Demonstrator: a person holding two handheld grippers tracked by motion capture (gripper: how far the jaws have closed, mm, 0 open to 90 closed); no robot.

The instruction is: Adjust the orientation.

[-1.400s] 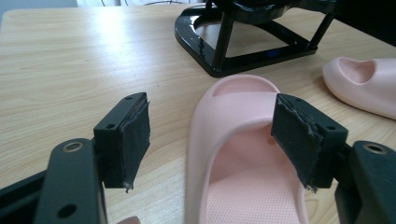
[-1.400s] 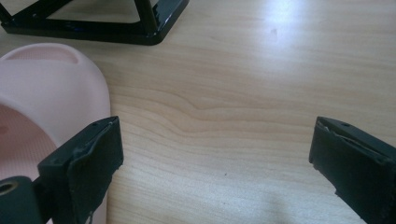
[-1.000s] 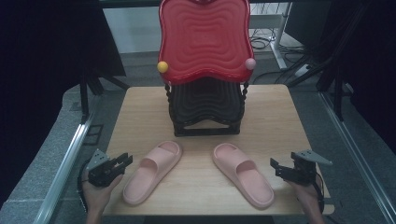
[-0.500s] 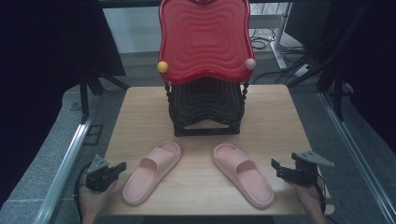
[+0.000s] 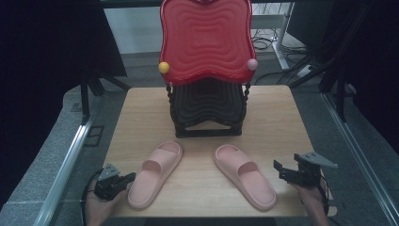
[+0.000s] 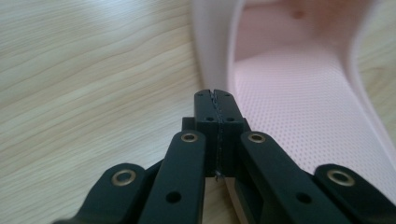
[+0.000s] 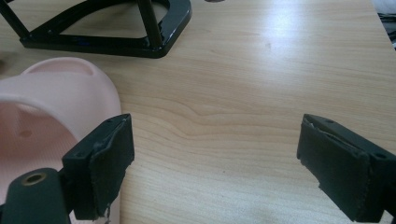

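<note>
Two pink slippers lie on the wooden table (image 5: 282, 117), toes toward the rack. The left slipper (image 5: 155, 174) is angled, and the right slipper (image 5: 244, 175) angles the other way. My left gripper (image 5: 129, 178) is at the table's front left, shut, with its tips by the left slipper's heel side. In the left gripper view the shut gripper (image 6: 215, 100) sits over the rim of the slipper (image 6: 303, 121), with nothing between the jaws. My right gripper (image 5: 281, 169) stands open just right of the right slipper. In the right gripper view the gripper (image 7: 217, 158) frames bare wood, with the slipper (image 7: 51, 116) at the left jaw.
A two-tier rack stands at the table's middle back, with a red wavy top shelf (image 5: 205, 40) over a black lower shelf (image 5: 207, 106). Its black base (image 7: 107, 32) lies beyond the right slipper. Dark curtains and cables surround the table.
My left gripper has drawn back a little toward the table's front edge, staying beside the left slipper's heel. The right gripper has hardly moved.
</note>
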